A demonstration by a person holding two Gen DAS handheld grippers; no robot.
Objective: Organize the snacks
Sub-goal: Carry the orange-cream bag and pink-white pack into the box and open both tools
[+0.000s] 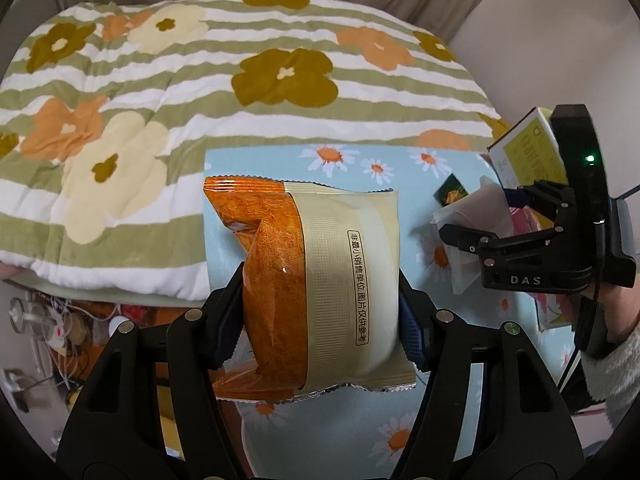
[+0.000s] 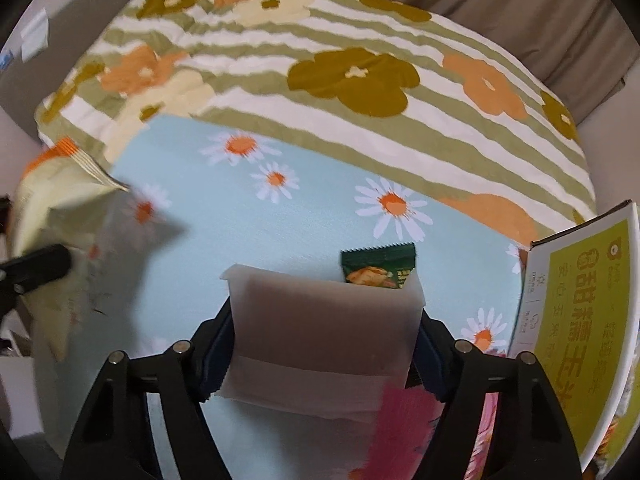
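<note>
My left gripper (image 1: 320, 286) is shut on an orange and cream snack bag (image 1: 280, 240), gripping it by its two sides above a light blue daisy cloth (image 1: 352, 420). The same bag (image 2: 52, 200) shows at the left edge of the right wrist view. My right gripper (image 2: 326, 322) is shut on a frosted white packet (image 2: 320, 320), its pads pressing on both edges. From the left wrist view, that gripper (image 1: 484, 212) hangs at the right with the packet (image 1: 464, 236) in it. A small dark green packet (image 2: 380, 268) lies on the cloth just beyond.
A yellow-green box (image 2: 580, 320) stands tilted at the right edge. A pink wrapper (image 2: 404, 420) lies under the right gripper. A striped floral quilt (image 1: 160, 100) covers the bed beyond the cloth. Cluttered items (image 1: 60, 328) sit low at the left. A fluffy sleeve (image 1: 612, 368) shows at right.
</note>
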